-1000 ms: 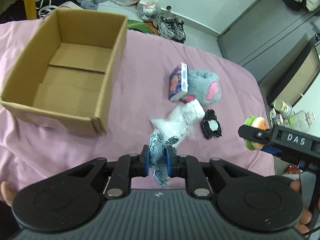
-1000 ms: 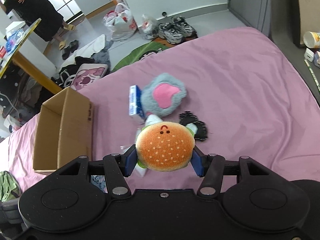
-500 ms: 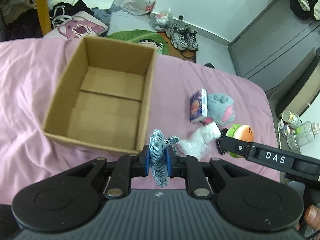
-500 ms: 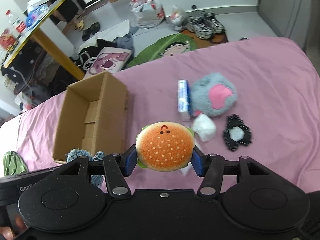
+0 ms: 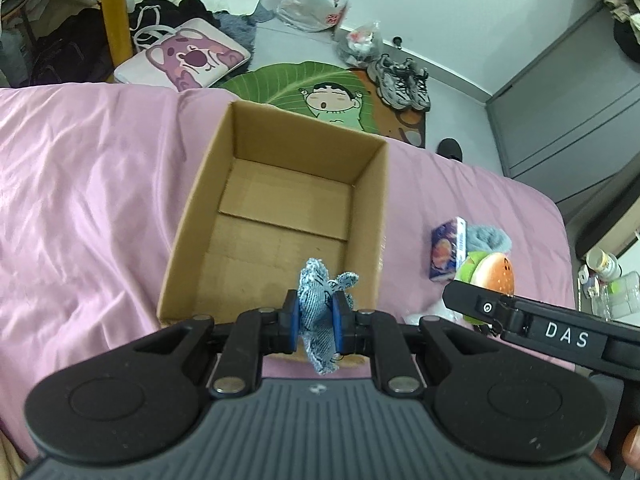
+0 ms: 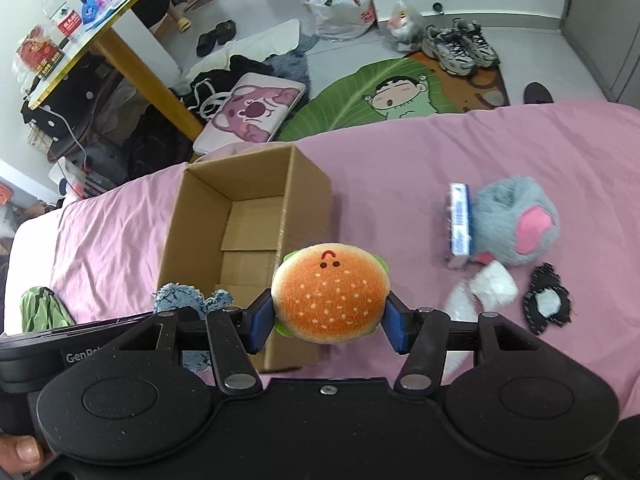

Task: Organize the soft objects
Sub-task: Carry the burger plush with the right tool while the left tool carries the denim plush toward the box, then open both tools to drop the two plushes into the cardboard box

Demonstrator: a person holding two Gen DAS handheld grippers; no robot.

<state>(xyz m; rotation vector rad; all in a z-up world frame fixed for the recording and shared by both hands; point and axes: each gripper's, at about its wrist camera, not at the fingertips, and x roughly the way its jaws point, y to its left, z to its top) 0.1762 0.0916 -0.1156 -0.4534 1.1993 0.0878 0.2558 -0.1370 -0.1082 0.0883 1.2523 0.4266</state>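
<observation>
Pink bedsheet (image 5: pixel 80 208) covers the bed I am working over, with a cluttered floor beyond it: shoes, bags and a green leaf-shaped mat.

On the sheet stands an open cardboard box (image 5: pixel 276 216), and I can see nothing lying in it; its bare bottom shows in both views.

My left gripper (image 5: pixel 315 318) has its jaws closed on a small blue fabric toy (image 5: pixel 320 300), held at the near edge of the box. My right gripper (image 6: pixel 327 316) has its jaws clamped on an orange burger plush (image 6: pixel 330 296), which hangs beside the box's right wall rather than over the opening.

To the right on the sheet lie a grey and pink plush (image 6: pixel 516 220), a tissue packet (image 6: pixel 459 224) touching it, a white soft bundle (image 6: pixel 494 286) and a black patch (image 6: pixel 546 306).

I judge the main risk to be a drop outside the box: if I release the burger from here it would probably land on the sheet or bounce off the rim. The blue toy sits close to the near wall, so an early release could catch on that edge. Both grippers are near each other and could bump.
</observation>
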